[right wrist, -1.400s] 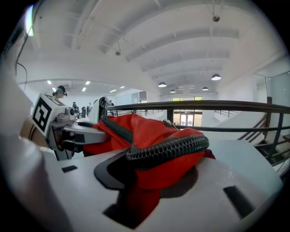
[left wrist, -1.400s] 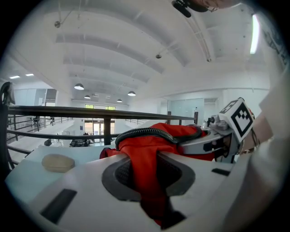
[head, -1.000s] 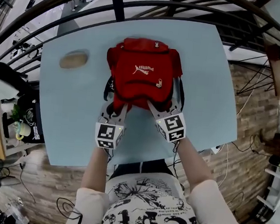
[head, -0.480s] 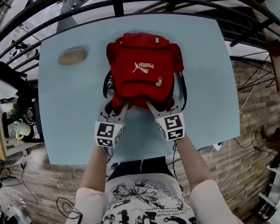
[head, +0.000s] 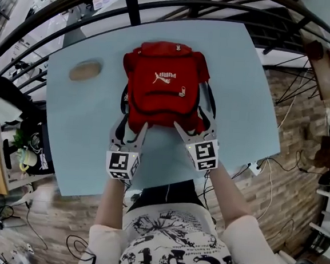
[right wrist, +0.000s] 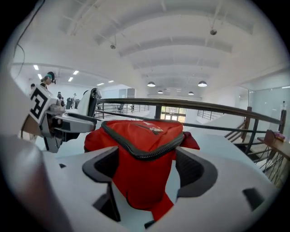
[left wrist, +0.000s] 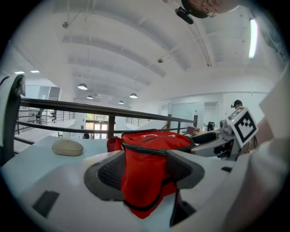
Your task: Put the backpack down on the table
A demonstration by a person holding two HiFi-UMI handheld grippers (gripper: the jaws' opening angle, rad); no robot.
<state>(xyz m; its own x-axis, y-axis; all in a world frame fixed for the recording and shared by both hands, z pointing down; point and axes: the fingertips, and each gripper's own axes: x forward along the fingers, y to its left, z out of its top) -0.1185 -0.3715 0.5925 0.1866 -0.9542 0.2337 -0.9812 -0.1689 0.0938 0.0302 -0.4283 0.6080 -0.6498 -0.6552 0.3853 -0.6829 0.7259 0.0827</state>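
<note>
Backpack (head: pixel 160 93) between just-opened fingers (left wrist: pixel 111 171)

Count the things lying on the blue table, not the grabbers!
2. The red backpack lies in the middle; a beige oval thing lies at the far left. The backpack could hide something small.

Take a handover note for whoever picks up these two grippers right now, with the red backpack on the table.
Left gripper: open; jaws have just been opening, and the near edge of the red fabric backpack sits between them, unpinched.
Right gripper: the same.
Backpack: lying on the light blue table, about mid-table.
Done: backpack set down and released.
Left: probably just draw both grippers back clear of the fabric.
</note>
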